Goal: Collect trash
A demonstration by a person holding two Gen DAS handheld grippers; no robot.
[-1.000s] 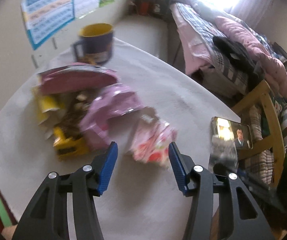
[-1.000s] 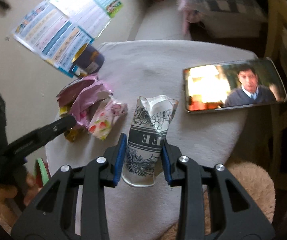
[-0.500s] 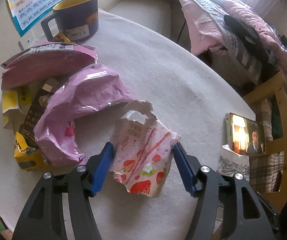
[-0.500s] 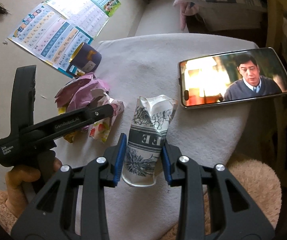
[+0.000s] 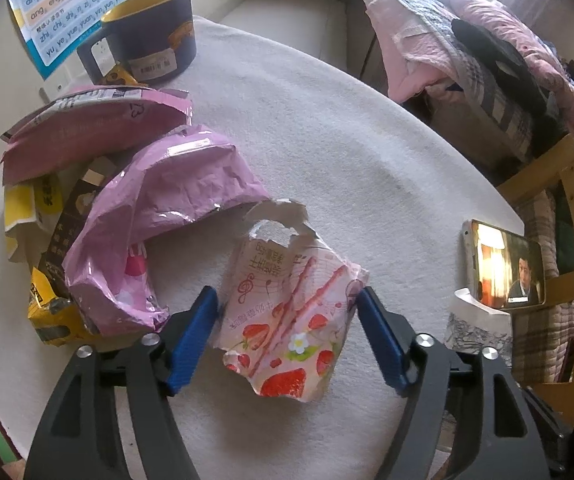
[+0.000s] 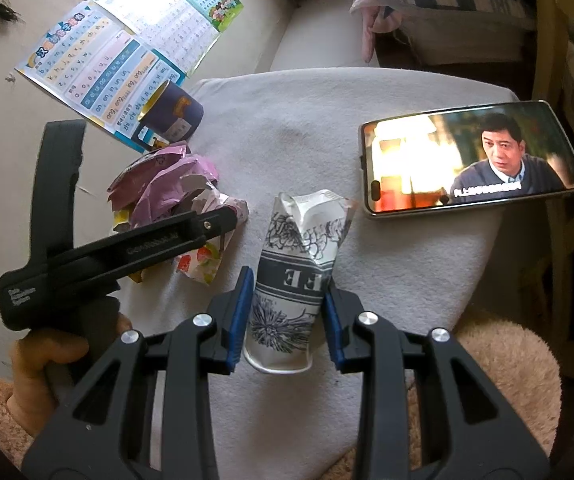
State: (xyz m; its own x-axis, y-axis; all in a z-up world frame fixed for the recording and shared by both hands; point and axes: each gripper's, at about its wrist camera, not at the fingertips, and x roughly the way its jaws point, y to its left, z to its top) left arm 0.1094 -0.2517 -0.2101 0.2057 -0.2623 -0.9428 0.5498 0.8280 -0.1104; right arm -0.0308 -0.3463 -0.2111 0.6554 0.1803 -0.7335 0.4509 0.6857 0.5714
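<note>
The left tongs [image 5: 287,336] stand wide open astride the torn strawberry-print snack wrapper [image 5: 287,312] lying on the white cloth-covered table [image 5: 327,128], needing only to close, while the right tongs [image 6: 287,320] clamp the crumpled black-and-white paper cup [image 6: 299,264].

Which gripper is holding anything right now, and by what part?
The right gripper clamps the crushed paper cup across its lower body. The left gripper straddles the strawberry wrapper, still open.
</note>
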